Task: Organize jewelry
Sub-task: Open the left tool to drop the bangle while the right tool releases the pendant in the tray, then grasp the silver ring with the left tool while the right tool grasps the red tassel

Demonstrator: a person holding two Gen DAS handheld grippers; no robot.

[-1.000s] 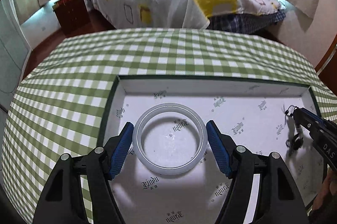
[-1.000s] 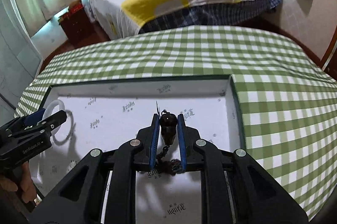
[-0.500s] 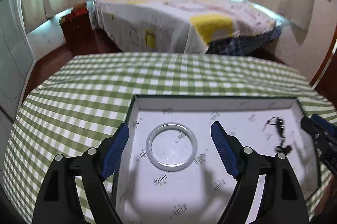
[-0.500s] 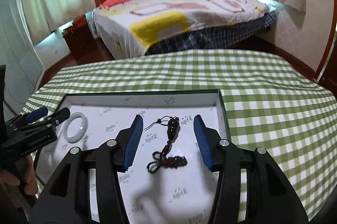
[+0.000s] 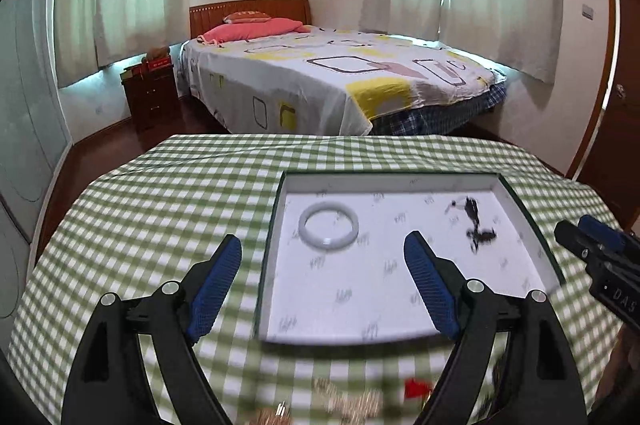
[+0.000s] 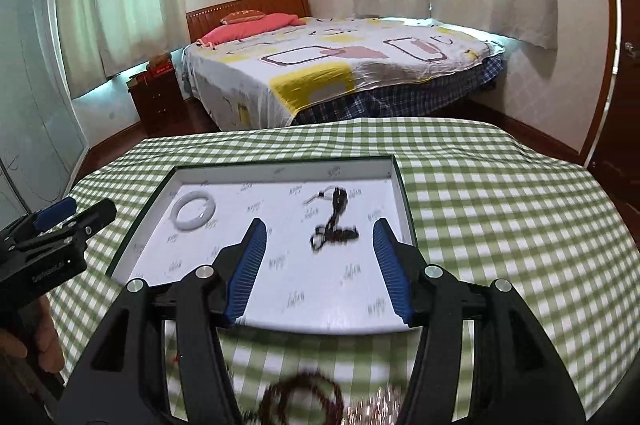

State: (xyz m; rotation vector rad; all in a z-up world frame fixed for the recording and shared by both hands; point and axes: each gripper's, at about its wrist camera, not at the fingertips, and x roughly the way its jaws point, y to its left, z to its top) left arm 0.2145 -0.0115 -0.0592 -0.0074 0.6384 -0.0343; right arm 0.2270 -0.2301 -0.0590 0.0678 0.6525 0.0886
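A white shallow box [image 5: 276, 225] [image 6: 402, 193] sits on the green checked tablecloth. In it lie a pale bangle [image 5: 328, 225] [image 6: 194, 211] at the left and a dark beaded pendant cord [image 5: 476, 223] [image 6: 335, 225] at the right. My left gripper [image 5: 322, 285] is open and empty, held above the box's near left part. My right gripper [image 6: 320, 265] is open and empty, above the box's near edge; it also shows in the left wrist view [image 5: 596, 245]. More jewelry lies blurred at the near table edge: a brown bead strand [image 6: 304, 401], a sparkly chain [image 5: 352, 401].
The table [image 6: 500, 205] carries the green checked cloth. A bed [image 5: 340, 81] and a dark nightstand [image 5: 150, 93] stand beyond the table's far edge. A small red item [image 5: 416, 387] lies near the front edge.
Both grippers let go, opened wide and pulled back and up from the box. The bangle and the pendant cord now lie free inside it.
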